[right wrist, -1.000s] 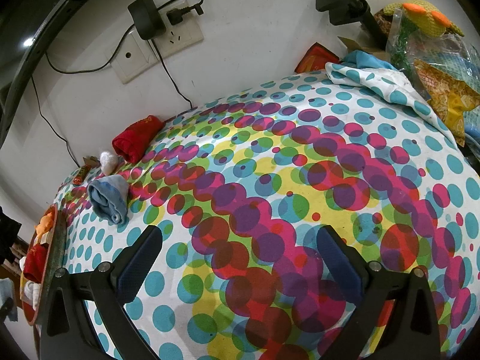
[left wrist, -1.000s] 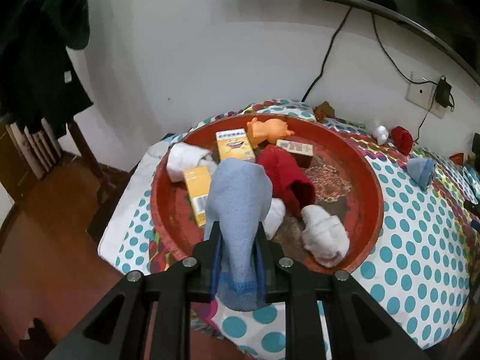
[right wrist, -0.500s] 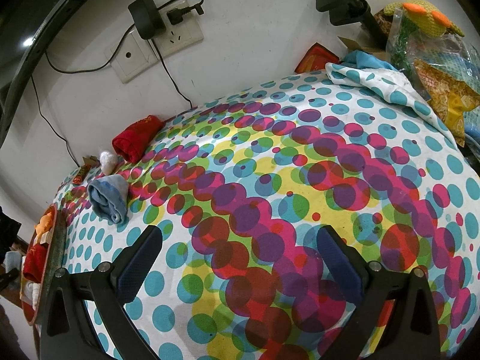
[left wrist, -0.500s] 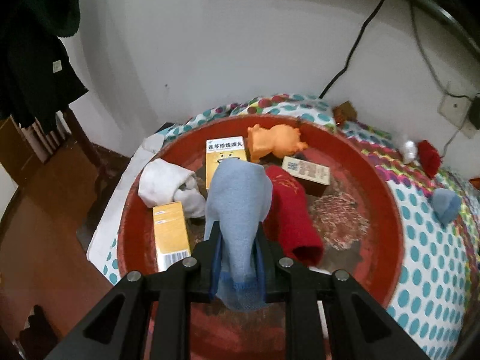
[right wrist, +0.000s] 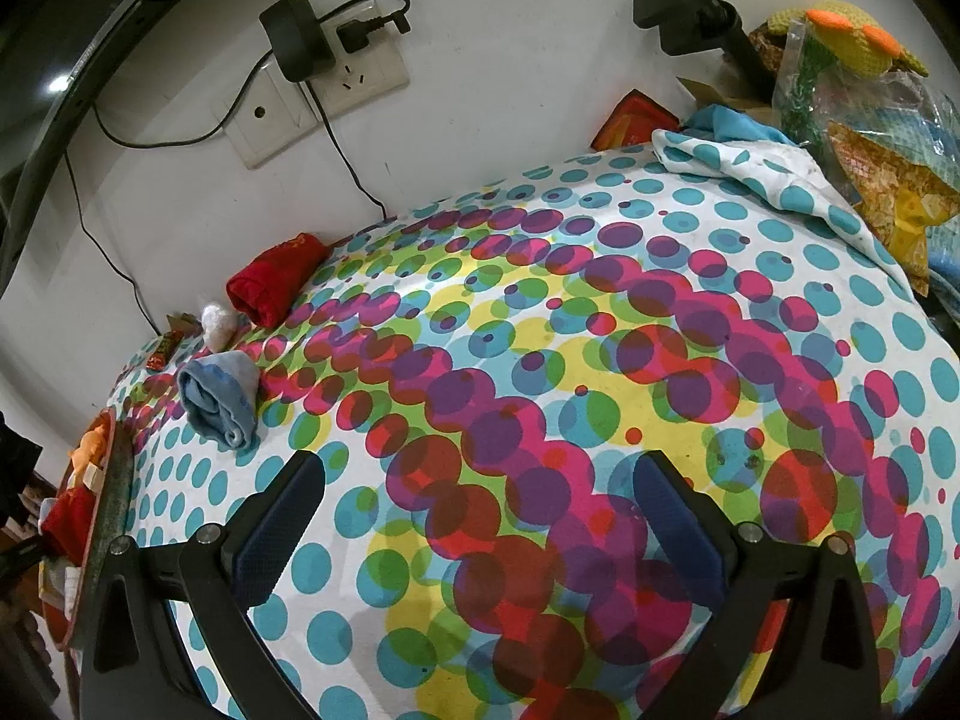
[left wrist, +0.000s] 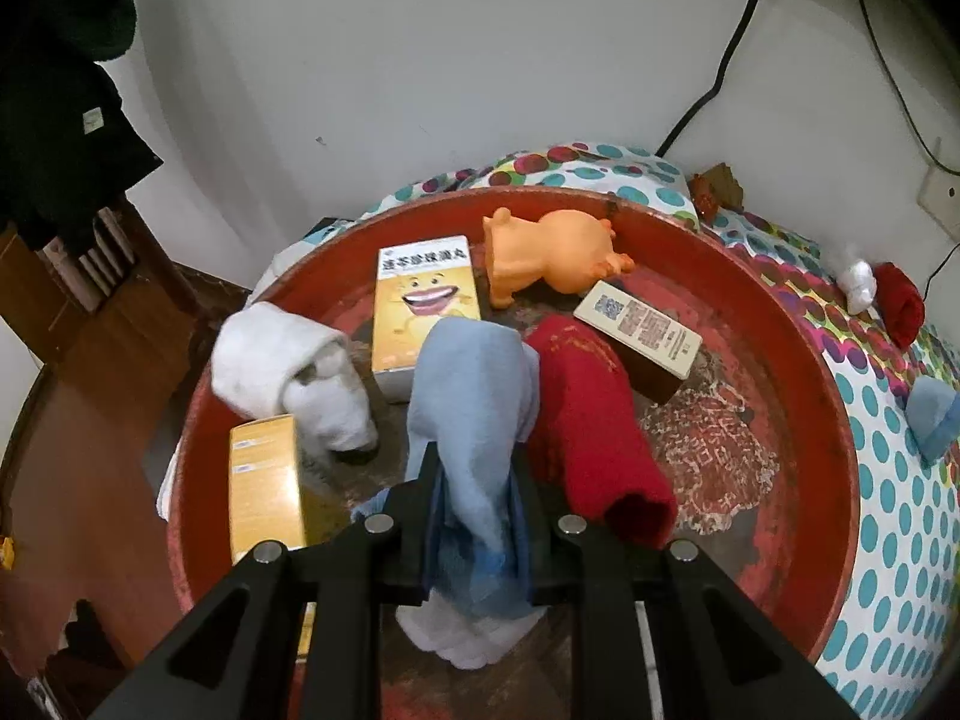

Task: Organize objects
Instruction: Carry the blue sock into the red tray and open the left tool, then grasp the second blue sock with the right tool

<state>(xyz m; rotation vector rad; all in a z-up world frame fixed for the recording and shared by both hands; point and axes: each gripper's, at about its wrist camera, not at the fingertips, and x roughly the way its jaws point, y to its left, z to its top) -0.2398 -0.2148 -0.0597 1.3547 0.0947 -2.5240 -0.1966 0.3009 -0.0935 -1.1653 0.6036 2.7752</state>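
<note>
My left gripper point(left wrist: 477, 468) is shut on a light blue sock point(left wrist: 471, 408) and holds it over the round red tray point(left wrist: 798, 360). In the tray lie a red sock point(left wrist: 591, 426), a white sock point(left wrist: 288, 378), an orange pig toy point(left wrist: 552, 255), two yellow boxes point(left wrist: 423, 309) point(left wrist: 264, 483) and a beige box point(left wrist: 639, 327). My right gripper point(right wrist: 480, 516) is open and empty above the dotted cloth point(right wrist: 540, 360). Another blue sock point(right wrist: 216, 399), a red sock point(right wrist: 276, 279) and a small white item point(right wrist: 217, 324) lie on the cloth far left.
A wall socket with charger point(right wrist: 312, 66) and cables hang on the wall. A bag and cloth pile point(right wrist: 840, 138) sit at the right. A wooden chair with dark clothes point(left wrist: 66, 120) stands left of the tray. The tray's edge point(right wrist: 111, 516) shows at the far left.
My left gripper has moved forward and lower over the tray with the blue sock in it. The right gripper has not moved.
</note>
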